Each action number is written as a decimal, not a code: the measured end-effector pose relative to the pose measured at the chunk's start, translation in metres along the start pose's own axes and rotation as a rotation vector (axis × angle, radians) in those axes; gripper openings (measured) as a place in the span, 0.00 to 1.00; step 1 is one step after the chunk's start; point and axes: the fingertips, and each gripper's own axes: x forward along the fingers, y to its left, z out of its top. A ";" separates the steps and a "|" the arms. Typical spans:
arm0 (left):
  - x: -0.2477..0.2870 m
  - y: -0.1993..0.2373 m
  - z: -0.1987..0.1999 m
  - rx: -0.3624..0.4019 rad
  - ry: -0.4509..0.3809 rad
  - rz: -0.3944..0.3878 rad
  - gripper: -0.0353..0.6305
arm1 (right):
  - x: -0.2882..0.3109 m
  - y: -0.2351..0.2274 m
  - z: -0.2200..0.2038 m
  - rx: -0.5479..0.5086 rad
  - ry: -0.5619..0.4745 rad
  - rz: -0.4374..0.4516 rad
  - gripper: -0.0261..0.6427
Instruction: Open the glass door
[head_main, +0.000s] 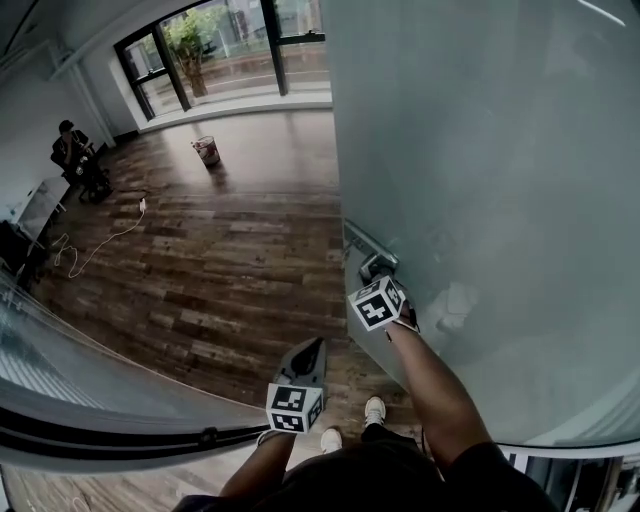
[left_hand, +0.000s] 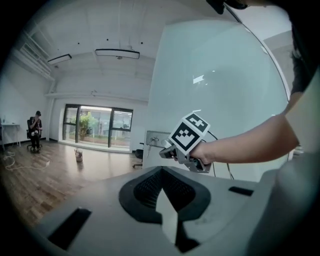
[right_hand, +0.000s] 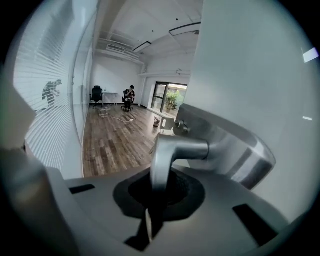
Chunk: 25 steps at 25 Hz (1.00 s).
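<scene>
My right gripper (right_hand: 154, 194) is clamped on the one handle (right_hand: 175, 149) of the door (head_main: 500, 150), centre frame. My left gripper (left_hand: 167, 212), lower centre, has its jaws together, holding nothing.

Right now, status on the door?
Right gripper shut on door handle. Left gripper shut, empty. Glass door partly open. Bucket on floor, well away.

Wood plank floor (head_main: 220, 260), big windows (head_main: 220, 45), white walls (head_main: 30, 90).

A small bucket (head_main: 206, 151) is standing just in front of the big window (head_main: 240, 45). A person (head_main: 72, 148) is sitting off to that window's left, and a white cable (head_main: 100, 243) is trailing nearby.
</scene>
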 end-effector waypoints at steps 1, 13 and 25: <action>0.011 -0.004 0.003 0.013 -0.005 -0.002 0.05 | 0.006 -0.013 -0.002 0.013 0.001 0.001 0.06; 0.100 -0.031 0.013 -0.003 0.025 -0.007 0.05 | 0.040 -0.174 -0.028 0.180 -0.019 -0.011 0.06; 0.147 -0.030 0.022 0.018 0.050 0.017 0.05 | 0.046 -0.322 -0.070 0.292 0.034 -0.125 0.06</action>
